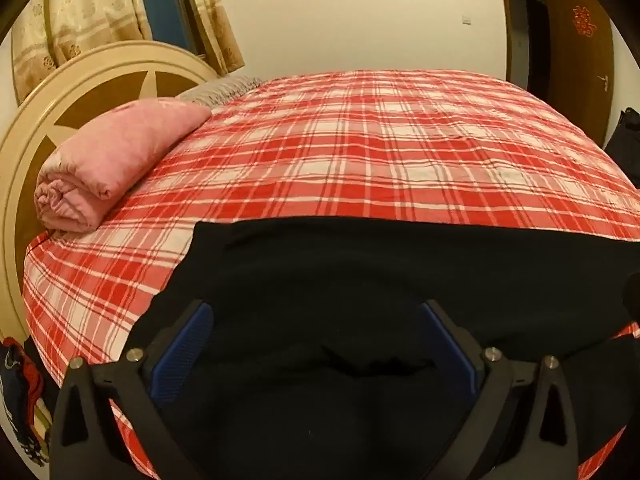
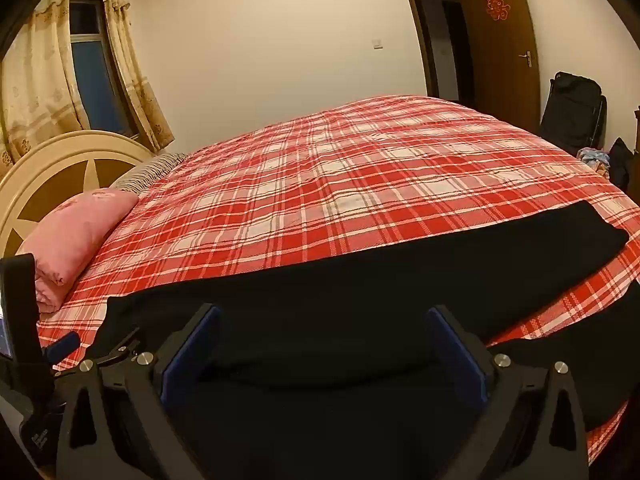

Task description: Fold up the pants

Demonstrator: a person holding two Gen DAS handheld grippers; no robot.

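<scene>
— What are the two grippers doing now?

— Both are released. The left gripper (image 1: 316, 344) has its blue pads (image 1: 188, 344) spread wide and is tilted down over the black pants (image 1: 400, 272). The cloth lies under and between the jaws, but the pads do not press on it. The right gripper (image 2: 324, 348) is the same: wide apart, tilted down, with nothing grasped.

— And where are the pants?

— They lie along the near edge of the bed (image 1: 360, 140), on the red and white checked cover. One leg (image 2: 520, 240) stretches toward the right edge of the bed, and a second dark part lies nearer, with a strip of the cover showing between them.

— Is any writing visible?

— On the brown door (image 2: 500, 40), behind the far right corner of the bed, there is a red paper ornament (image 2: 497, 5) that looks like a Chinese character. I cannot read it surely.

— What else is on the bed?

— A folded pink quilt (image 1: 116, 160) at the left edge, against the round headboard (image 1: 80, 80) with the star pattern. Behind it lies a striped pillow (image 2: 152, 170). A dark bag (image 2: 572, 108) stands by the wall beside the door.
</scene>
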